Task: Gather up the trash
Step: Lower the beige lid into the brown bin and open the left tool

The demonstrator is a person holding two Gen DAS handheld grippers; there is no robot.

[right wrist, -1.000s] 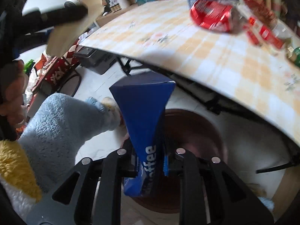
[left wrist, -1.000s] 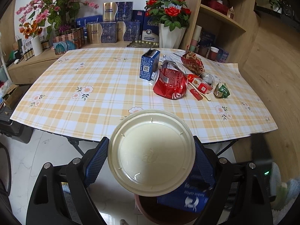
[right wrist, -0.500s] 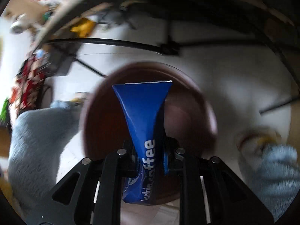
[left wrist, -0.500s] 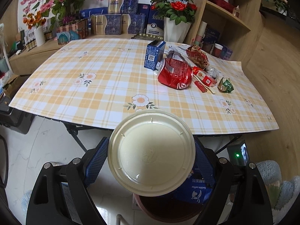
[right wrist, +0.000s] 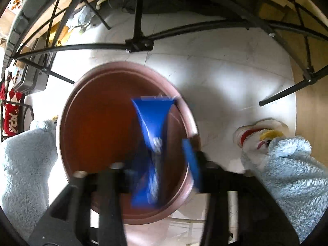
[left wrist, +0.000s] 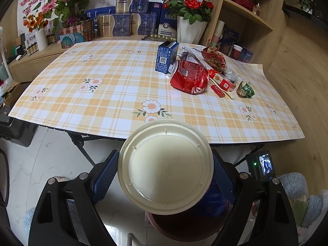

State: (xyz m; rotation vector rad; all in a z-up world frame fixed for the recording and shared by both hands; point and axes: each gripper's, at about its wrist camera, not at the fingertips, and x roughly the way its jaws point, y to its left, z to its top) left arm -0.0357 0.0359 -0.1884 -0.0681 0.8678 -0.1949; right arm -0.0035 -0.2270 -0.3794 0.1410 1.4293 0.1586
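Observation:
My left gripper is shut on a round cream plastic lid, held in front of the table edge above the brown trash bin. In the right wrist view my right gripper is open over the brown bin; the blue coffee box is blurred between the spread fingers, loose over the bin's mouth. It also shows under the lid in the left wrist view. On the table lie a blue carton, a red snack bag, red wrappers and a green foil wrapper.
Flower vases and gift boxes line the back of the table. A wooden shelf stands at the right. Black table legs cross above the bin. Fluffy blue slippers flank it on the white floor.
My right gripper has opened and the blue coffee box has come loose over the bin. The left gripper with the lid has drawn back slightly from the table.

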